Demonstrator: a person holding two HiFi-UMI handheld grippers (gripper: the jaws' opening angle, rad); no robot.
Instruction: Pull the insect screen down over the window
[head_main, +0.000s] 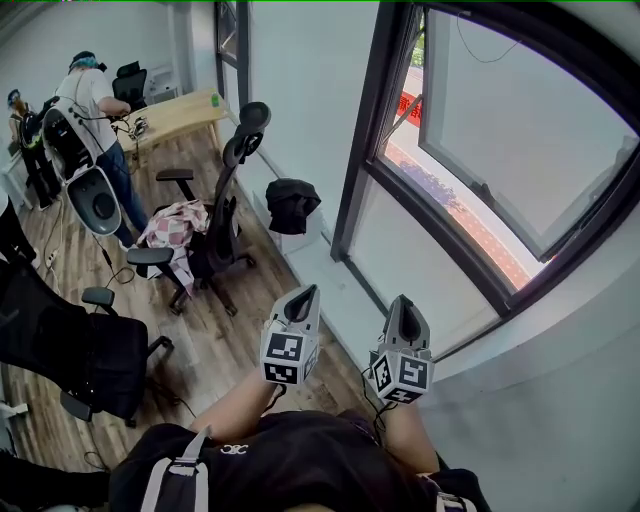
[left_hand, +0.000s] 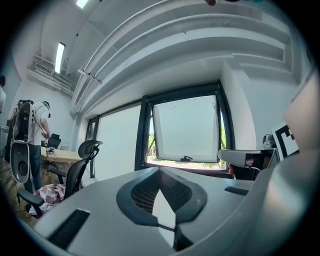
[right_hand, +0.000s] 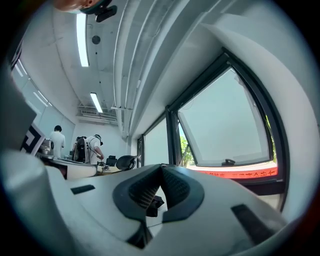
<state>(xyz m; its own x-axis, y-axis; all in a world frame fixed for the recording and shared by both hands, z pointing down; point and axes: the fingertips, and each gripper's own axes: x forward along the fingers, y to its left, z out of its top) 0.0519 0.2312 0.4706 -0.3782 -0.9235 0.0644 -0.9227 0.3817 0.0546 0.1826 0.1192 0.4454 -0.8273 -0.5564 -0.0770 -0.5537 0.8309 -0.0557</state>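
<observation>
1. The room is an office with a wood floor (head_main: 215, 340) and pale walls. At the far left a person (head_main: 95, 110) stands by a light desk (head_main: 180, 112).
2. Nearer the middle, a black office chair (head_main: 225, 215) stands on the floor with a checked cloth (head_main: 170, 228) draped over its seat.
3. A black bag (head_main: 292, 205) sits against the wall, just left of the window's dark frame.
4. The left gripper (head_main: 304, 294) is held level in front of the person's body. Its jaws are pressed together with nothing between them, as the left gripper view confirms.
5. The right gripper (head_main: 403, 302) is just beside it and also level. Its jaws are likewise closed and empty.
6. The window (head_main: 520, 135) fills the right side, ahead of both grippers and apart from them. Its sash is tilted outward at the bottom. The insect screen cannot be made out in any view.
</observation>
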